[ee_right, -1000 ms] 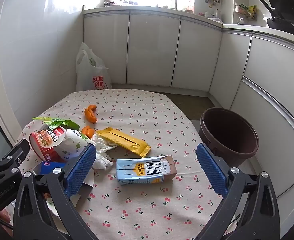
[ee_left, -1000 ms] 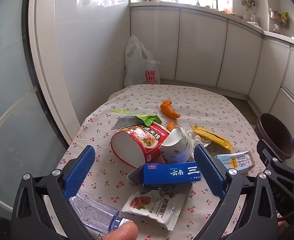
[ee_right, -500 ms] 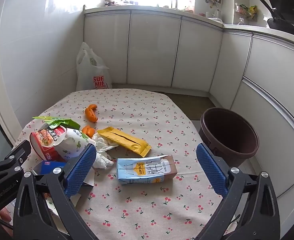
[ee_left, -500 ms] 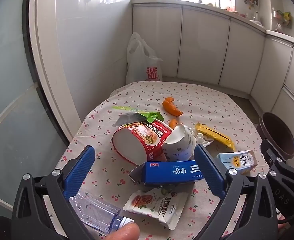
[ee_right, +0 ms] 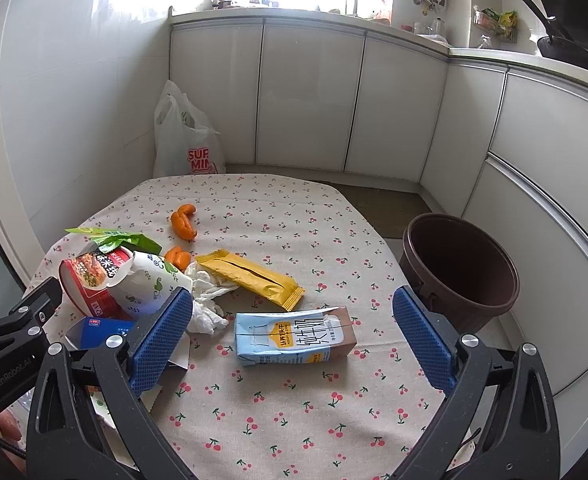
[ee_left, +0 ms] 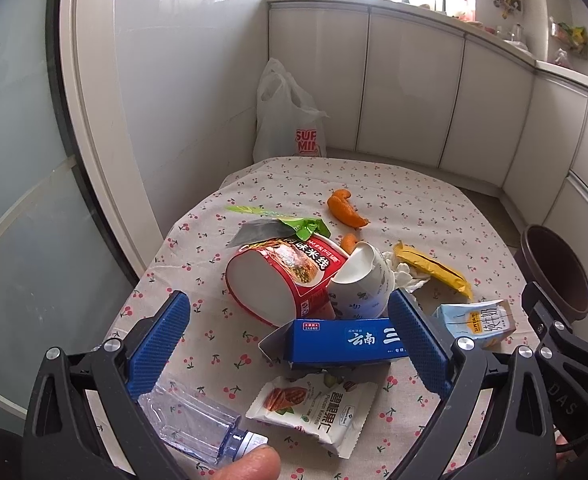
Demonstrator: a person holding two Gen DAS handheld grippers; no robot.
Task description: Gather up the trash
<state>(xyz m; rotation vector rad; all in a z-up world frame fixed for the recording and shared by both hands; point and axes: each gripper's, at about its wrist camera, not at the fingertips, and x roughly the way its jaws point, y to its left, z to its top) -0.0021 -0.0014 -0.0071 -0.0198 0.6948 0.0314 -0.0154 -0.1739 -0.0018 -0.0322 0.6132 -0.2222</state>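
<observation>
Your biggest target is the red noodle bowl [ee_left: 281, 280], tipped on its side toward the left edge of the table [ee_right: 294, 420]: it looks light and thin-walled, so it will likely crush if squeezed across the belly; take it by the rim. Leaning against it is the white paper cup [ee_left: 364, 286], equally light and soft, best pinched at its open lip. In front of them lies the blue carton [ee_left: 346, 342], a stiff, hollow box with one flap open, which should hold well across its narrow sides. The milk carton [ee_right: 294, 336] lies flat toward the near right part of the table, not far from the brown bin [ee_right: 460, 276] standing off the right edge (it may hold some liquid, so expect it to be the heavier piece). The clear plastic bottle [ee_left: 191, 422] at the near left edge is slick and will roll; grip its body, not the cap. The nut packet [ee_left: 316, 410] and the yellow wrapper [ee_right: 251, 280] are limp film, best taken by an edge, and the crumpled tissue [ee_right: 205, 300] and orange peels [ee_right: 183, 222] are soft scraps. Your left gripper [ee_left: 289, 340] is spread wide and empty, with the blue carton framed between its jaws but untouched; your right gripper [ee_right: 294, 340] is likewise spread and empty, the milk carton lying between its jaws, not yet touched.
</observation>
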